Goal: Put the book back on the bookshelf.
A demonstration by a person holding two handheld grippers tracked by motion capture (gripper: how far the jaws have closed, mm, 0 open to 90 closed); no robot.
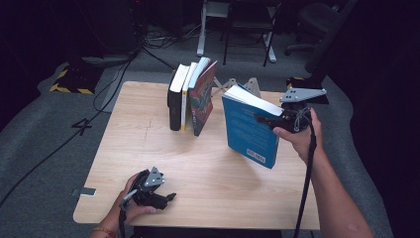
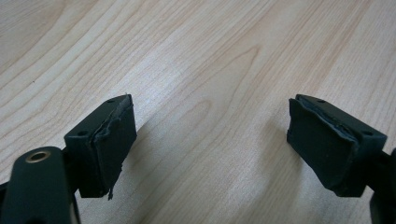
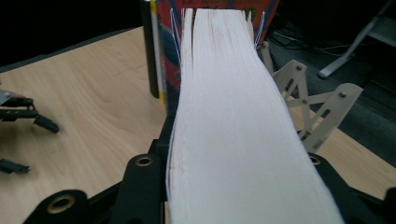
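Right gripper (image 1: 265,119) is clamped on a blue paperback book (image 1: 249,130), one jaw on each cover, and holds it tilted above the wooden table (image 1: 148,153), clear of the surface. Its front cover is plain mid-blue with lines of small pale print, too small to read, and a white barcode panel at the lowest corner. In the right gripper view the white page block (image 3: 233,130) runs straight out from between the jaws, its leaves slightly fanned at the far end. Beyond that end stands a row of upright books (image 1: 190,96): a black one, a yellow-spined one and a red-and-teal one leaning on them; no titles legible. Left gripper (image 1: 171,197) rests on the near table edge, well apart from the book, jaws spread with bare wood between them.
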